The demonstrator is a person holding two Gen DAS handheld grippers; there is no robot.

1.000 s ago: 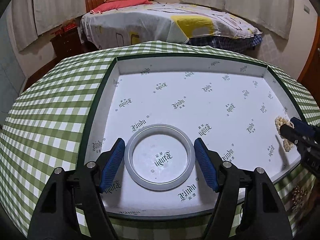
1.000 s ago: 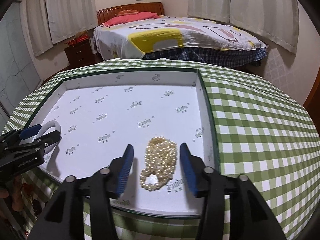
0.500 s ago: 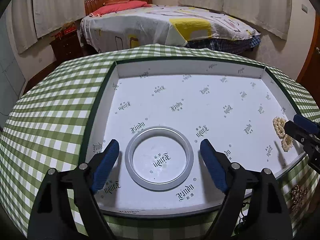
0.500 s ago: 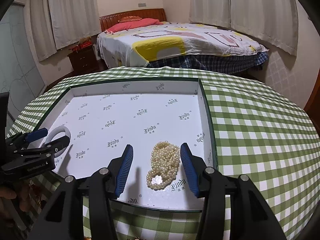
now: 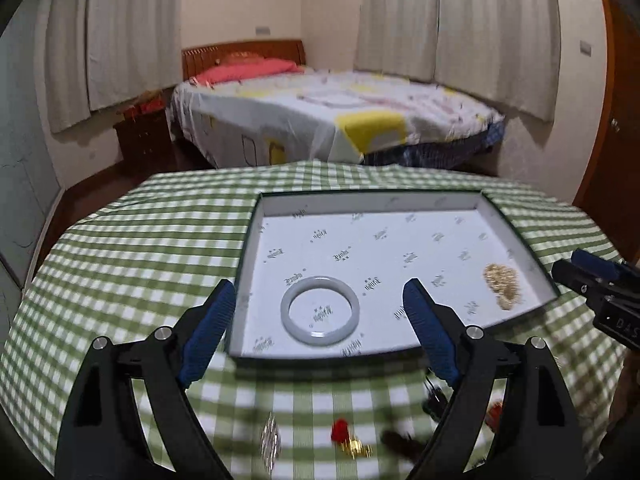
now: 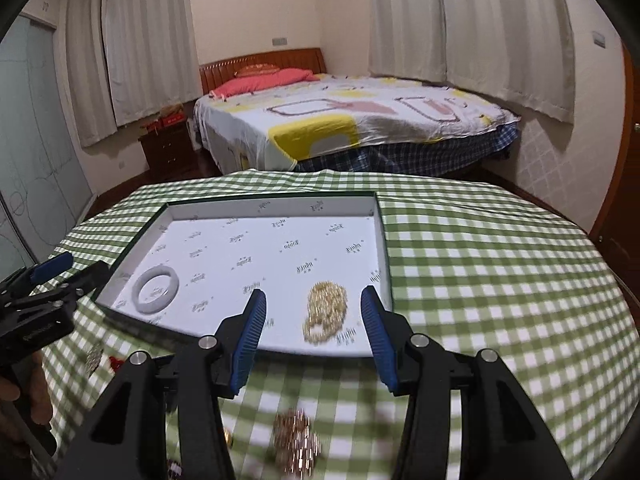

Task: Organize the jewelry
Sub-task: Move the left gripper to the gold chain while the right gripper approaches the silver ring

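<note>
1. On the tabletop [image 5: 120,248], under a green checked cloth, sits a shallow white tray [image 5: 360,202]. The pale bangle [image 5: 320,310] lies flat near its front left corner, and the pearl strand [image 6: 326,310] is heaped near the front right.

2. Both pieces look placed, so the step in hand seems to be fetching the next loose piece. The left claw [image 5: 316,330] is spread wide and empty, hanging above the tray's near edge. The right claw [image 6: 312,334] is likewise released and carries nothing.

3. Pieces left outside the tray lie on the cloth nearer the person: a silvery piece [image 5: 271,442], a red-and-gold piece [image 5: 348,440] and a gold cluster [image 6: 298,446]. All are blurred.

4. The next move likely calls for dropping a claw low over one of these and pinching it cleanly off the cloth.

5. The bangle is a ring, opening upward, with no long axis. The pearl heap runs longer front to back, its narrower end toward the near wall.
</note>
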